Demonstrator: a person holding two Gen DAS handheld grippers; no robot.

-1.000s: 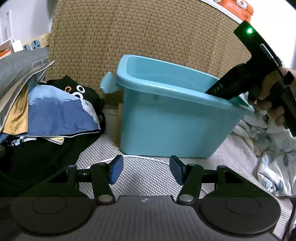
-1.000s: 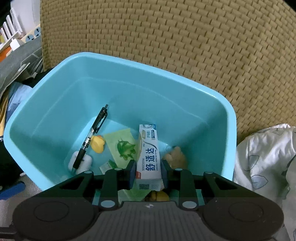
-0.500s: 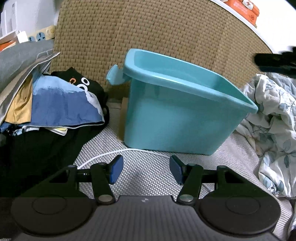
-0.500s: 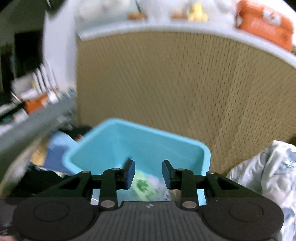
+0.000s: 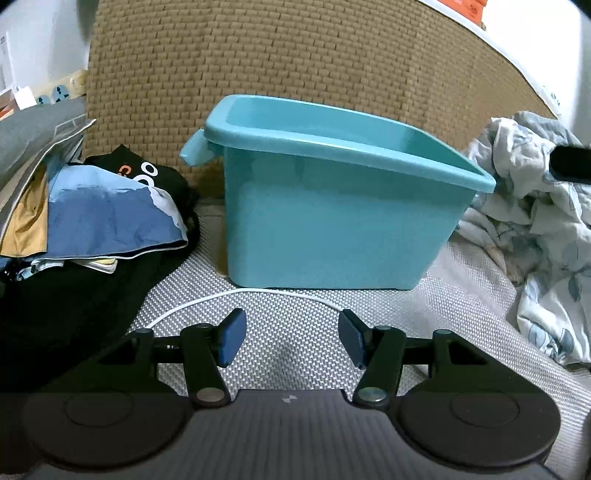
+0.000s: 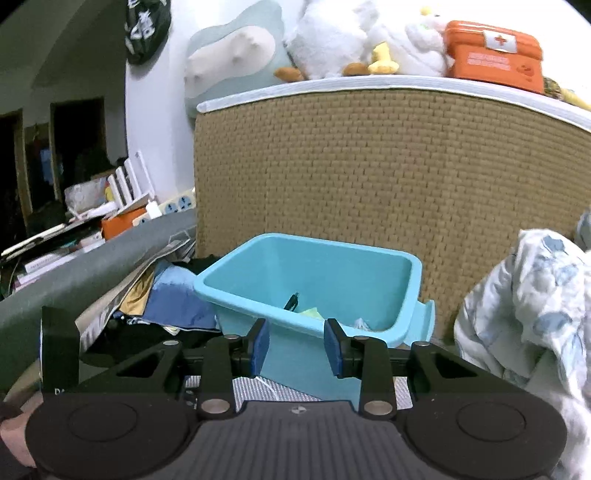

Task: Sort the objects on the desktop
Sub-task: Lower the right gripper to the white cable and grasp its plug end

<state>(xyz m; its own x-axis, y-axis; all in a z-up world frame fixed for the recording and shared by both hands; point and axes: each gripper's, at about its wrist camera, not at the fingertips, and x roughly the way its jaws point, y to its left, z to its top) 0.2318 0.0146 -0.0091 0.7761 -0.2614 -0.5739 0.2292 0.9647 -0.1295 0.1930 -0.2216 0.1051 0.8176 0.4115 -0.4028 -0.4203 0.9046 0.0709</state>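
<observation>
Fingers on both our grippers (image 5: pixel 288 338) (image 6: pixel 294 347) apart, empty. Pen (image 6: pixel 291 302) etc. already in teal plastic bin (image 5: pixel 343 229); nothing visible left to sort.

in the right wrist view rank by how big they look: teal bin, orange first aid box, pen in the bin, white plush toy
1. teal bin
2. white plush toy
3. orange first aid box
4. pen, only its tip shows

The plush and box sit farther back on the ledge, so their true sizes stay unsure.

A white cable (image 5: pixel 236 295) curves across the woven mat (image 5: pixel 295 332) just ahead of the fingers; floral bedding (image 5: pixel 535 221) is heaped off to the right.
</observation>
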